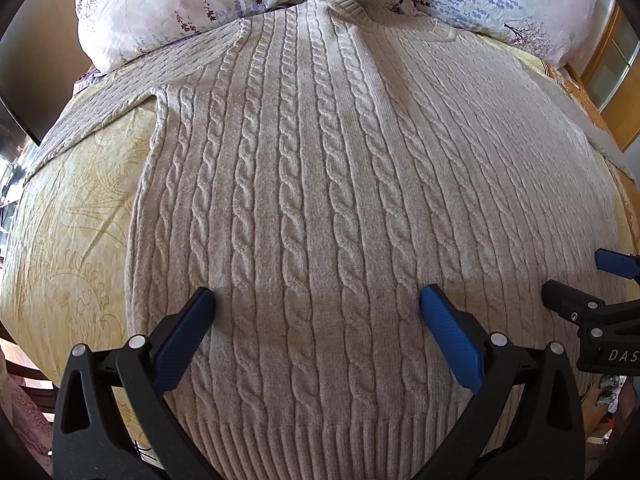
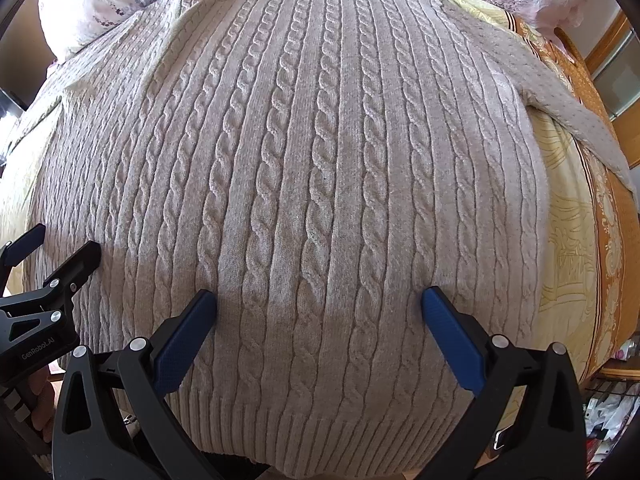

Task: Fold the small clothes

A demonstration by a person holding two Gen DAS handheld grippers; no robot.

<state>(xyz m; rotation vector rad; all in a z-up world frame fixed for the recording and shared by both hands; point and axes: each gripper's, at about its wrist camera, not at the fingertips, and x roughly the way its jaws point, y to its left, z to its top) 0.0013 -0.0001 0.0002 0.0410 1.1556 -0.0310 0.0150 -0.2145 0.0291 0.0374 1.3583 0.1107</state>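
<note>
I see one sweater [image 1: 320, 200] filling the frame centre, under my two grippers: left gripper [image 1: 318, 300] and right gripper [image 2: 319, 300], both with fingers apart, gripping nothing.

You are looking along a bed [image 1: 76, 208] covered in a pale yellow sheet with a faint leaf print, lit by bright daylight. On your right its edge carries an orange patterned border [image 2: 608, 240]. At the head lie white pillows [image 1: 160, 12] printed with purple flower sprigs. Beyond them on the right stands wooden furniture with a glass panel [image 1: 616, 60]. Low on the right you see cluttered shelves [image 2: 612, 404].
</note>
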